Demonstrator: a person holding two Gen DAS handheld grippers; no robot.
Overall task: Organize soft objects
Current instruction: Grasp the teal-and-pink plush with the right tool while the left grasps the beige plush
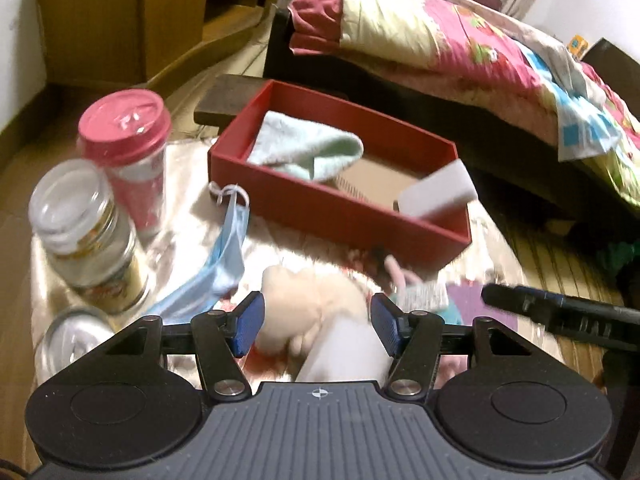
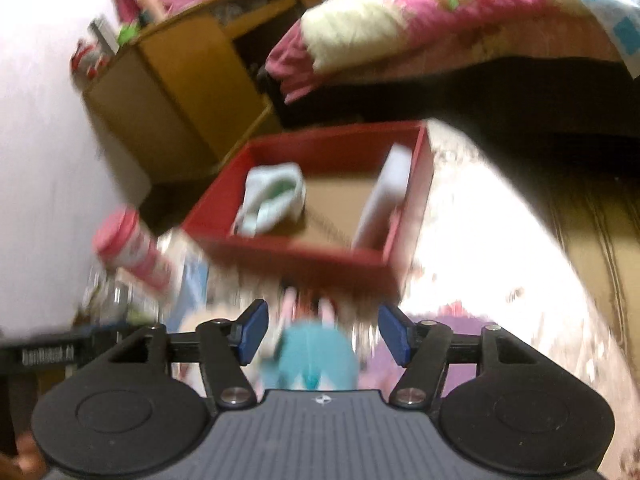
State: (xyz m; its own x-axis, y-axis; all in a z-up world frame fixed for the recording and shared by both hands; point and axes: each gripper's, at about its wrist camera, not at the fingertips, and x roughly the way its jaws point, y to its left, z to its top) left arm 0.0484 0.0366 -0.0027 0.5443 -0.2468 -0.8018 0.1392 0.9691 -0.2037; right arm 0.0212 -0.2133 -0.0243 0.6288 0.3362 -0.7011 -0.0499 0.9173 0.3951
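A red box [image 1: 340,216] on the shiny cloth holds a pale green towel [image 1: 304,144] and a white sponge [image 1: 436,192] that leans on its right wall. My left gripper [image 1: 318,322] is open over a cream plush toy [image 1: 304,300], which lies between its blue pads with a white soft item [image 1: 344,356] below. A blue face mask [image 1: 224,264] lies to the left. In the blurred right wrist view, my right gripper [image 2: 324,330] is open around a teal plush [image 2: 316,360], in front of the red box [image 2: 296,252], towel [image 2: 272,196] and sponge [image 2: 384,200].
A pink-lidded cup [image 1: 128,140], a glass jar [image 1: 88,232] and a metal lid [image 1: 72,340] stand at the left of the table. A bed with a pink quilt [image 1: 460,40] lies behind the box. A wooden cabinet [image 2: 180,92] stands at the back left.
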